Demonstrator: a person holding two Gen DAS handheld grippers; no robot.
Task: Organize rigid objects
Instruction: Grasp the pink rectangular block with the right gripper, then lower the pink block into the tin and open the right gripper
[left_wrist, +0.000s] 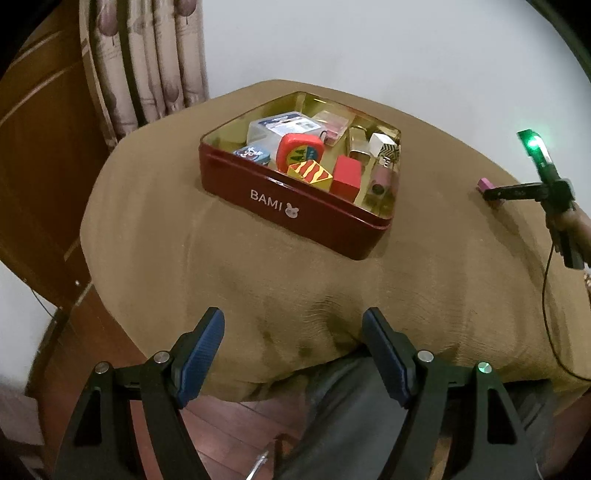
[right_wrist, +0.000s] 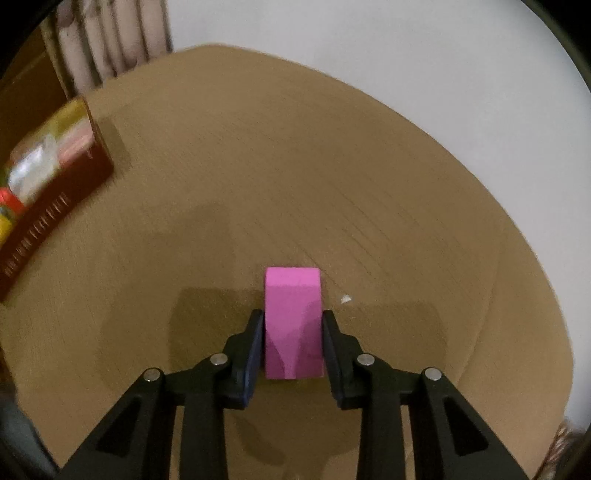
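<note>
A pink block (right_wrist: 292, 317) stands on the brown tablecloth, and my right gripper (right_wrist: 291, 314) is shut on it, one dark pad against each side. In the left wrist view the same pink block (left_wrist: 484, 183) shows at the far right, with the right gripper (left_wrist: 491, 194) around it. A dark red tin (left_wrist: 295, 218) marked BAMI sits mid-table. It holds a red block (left_wrist: 347, 177), a yellow and red striped block (left_wrist: 310, 175), a clear plastic box (left_wrist: 280, 127) and several other small items. My left gripper (left_wrist: 293, 317) is open over the table's near edge, with nothing between its fingers.
The brown tablecloth (left_wrist: 221, 277) covers a rounded table against a white wall. A curtain (left_wrist: 147, 62) and a wooden panel stand at the back left. The tin (right_wrist: 55, 206) lies to the left of the right gripper. A cable (left_wrist: 546, 302) hangs by the right hand.
</note>
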